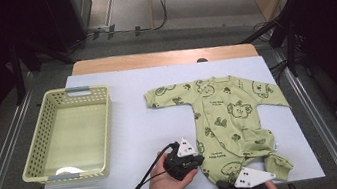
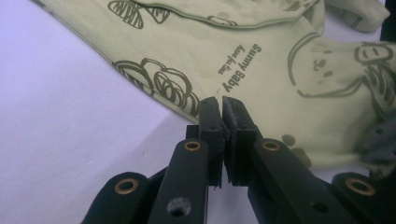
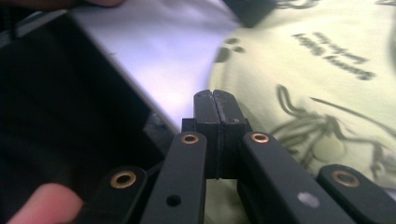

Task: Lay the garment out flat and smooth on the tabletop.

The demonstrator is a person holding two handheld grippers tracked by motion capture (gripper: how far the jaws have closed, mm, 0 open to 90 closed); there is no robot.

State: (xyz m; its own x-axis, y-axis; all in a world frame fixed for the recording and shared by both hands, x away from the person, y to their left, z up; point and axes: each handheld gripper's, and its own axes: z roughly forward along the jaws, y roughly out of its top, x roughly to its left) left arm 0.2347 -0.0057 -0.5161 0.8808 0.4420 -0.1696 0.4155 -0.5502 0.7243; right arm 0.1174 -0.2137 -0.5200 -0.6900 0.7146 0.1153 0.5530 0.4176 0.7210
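High view: our soft green printed romper point(image 1: 226, 121) lies flat on the white mat point(image 1: 135, 124). The left gripper point(image 2: 220, 103) pinches its hem; the right gripper point(image 3: 214, 95) is closed at its lower edge.

We note the baby romper point(image 2: 261, 51) just beyond the jaw tips is soft matt green cloth with a darker flat print, and the sheet point(image 2: 70, 121) beside the jaws looks like smooth, faintly shiny white paper or plastic. The left gripper point(image 2: 221, 101) is matt black plastic with brass-coloured metal rivets; farther off, the basket point(image 1: 38, 149) is glossy perforated plastic on a wooden table point(image 1: 161, 57).
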